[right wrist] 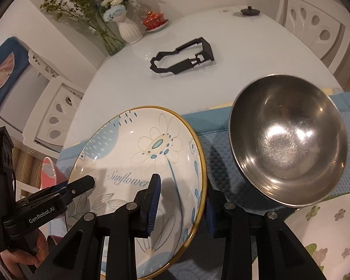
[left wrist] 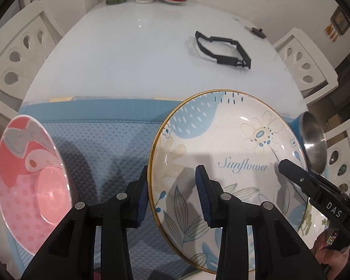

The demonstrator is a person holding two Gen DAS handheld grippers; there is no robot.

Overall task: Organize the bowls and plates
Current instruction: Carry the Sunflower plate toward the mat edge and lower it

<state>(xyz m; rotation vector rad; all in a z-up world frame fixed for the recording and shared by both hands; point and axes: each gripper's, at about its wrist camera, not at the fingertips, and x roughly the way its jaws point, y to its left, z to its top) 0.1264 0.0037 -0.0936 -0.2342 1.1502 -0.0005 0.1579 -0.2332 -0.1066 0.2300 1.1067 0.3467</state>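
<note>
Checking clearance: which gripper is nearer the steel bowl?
Right. The right gripper grips the Sunflower plate's rim right beside the steel bowl. The left gripper grips the plate's opposite rim, beside the pink bowl.

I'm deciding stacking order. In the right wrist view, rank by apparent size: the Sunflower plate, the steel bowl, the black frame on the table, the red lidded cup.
1. Sunflower plate and steel bowl: look about alike; both near the camera, so unranked.
2. Black frame.
3. Red lidded cup, though farthest away.
</note>
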